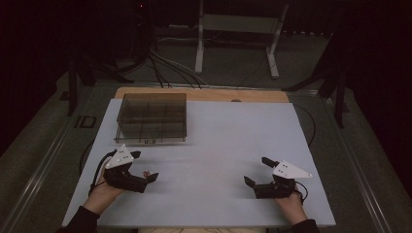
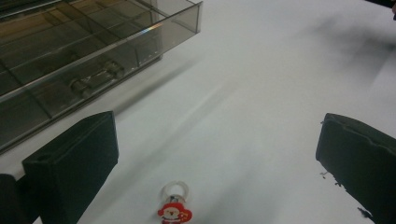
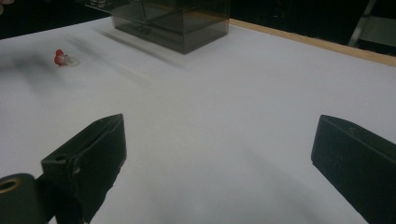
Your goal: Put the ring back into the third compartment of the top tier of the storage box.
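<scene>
A small red Santa charm (image 2: 174,212) with a pale ring lies on the white table (image 1: 218,145) near the near-left corner, between the jaws of the left gripper (image 1: 145,166), which stand wide apart and touch nothing. In the right gripper view the charm shows far off (image 3: 60,57). Beyond it, toward the far-left corner, sits a smoky clear compartment box (image 1: 151,118), its dividers visible through the walls. The right gripper (image 1: 257,171) rests near the near-right corner, well apart from the charm, its jaws likewise spread over bare table.
</scene>
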`<state>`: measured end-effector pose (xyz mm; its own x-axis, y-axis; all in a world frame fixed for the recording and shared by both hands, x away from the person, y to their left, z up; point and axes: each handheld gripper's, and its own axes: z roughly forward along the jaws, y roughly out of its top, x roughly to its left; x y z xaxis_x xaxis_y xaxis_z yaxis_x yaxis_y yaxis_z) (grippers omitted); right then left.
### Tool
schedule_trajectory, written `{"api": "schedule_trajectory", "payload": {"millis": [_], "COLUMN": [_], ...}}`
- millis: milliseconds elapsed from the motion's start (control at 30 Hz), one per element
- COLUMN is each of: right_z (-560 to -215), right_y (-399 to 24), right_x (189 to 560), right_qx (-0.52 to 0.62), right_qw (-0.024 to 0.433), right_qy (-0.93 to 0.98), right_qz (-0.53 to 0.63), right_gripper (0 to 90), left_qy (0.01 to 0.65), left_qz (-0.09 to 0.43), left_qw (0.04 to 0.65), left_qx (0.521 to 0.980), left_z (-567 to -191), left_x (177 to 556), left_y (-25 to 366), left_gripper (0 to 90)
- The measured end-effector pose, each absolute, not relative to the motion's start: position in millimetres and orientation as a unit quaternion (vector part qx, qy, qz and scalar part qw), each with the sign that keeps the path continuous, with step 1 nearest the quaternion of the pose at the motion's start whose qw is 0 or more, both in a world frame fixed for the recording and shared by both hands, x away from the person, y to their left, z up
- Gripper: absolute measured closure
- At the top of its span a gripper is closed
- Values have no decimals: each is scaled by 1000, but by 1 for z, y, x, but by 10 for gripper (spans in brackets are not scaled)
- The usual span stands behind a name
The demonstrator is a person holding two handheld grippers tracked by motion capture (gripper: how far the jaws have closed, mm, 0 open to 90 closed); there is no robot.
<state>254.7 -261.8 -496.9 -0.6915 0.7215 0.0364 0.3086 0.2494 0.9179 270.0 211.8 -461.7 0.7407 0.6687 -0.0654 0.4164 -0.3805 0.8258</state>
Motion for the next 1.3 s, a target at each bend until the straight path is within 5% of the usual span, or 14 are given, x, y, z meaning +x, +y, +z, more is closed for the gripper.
{"api": "schedule_trajectory", "payload": {"millis": [1300], "right_z": [-497], "right_y": [-261], "right_x": [254], "right_qx": [334], "right_qw": [200], "right_qy": [766], "right_qz": [512], "right_gripper": [30], "left_qy": [390], "left_qz": [112], "left_qw": [345], "left_qx": [846], "left_z": [-502], "left_x": [289], "left_y": [213], "left_gripper": [36]}}
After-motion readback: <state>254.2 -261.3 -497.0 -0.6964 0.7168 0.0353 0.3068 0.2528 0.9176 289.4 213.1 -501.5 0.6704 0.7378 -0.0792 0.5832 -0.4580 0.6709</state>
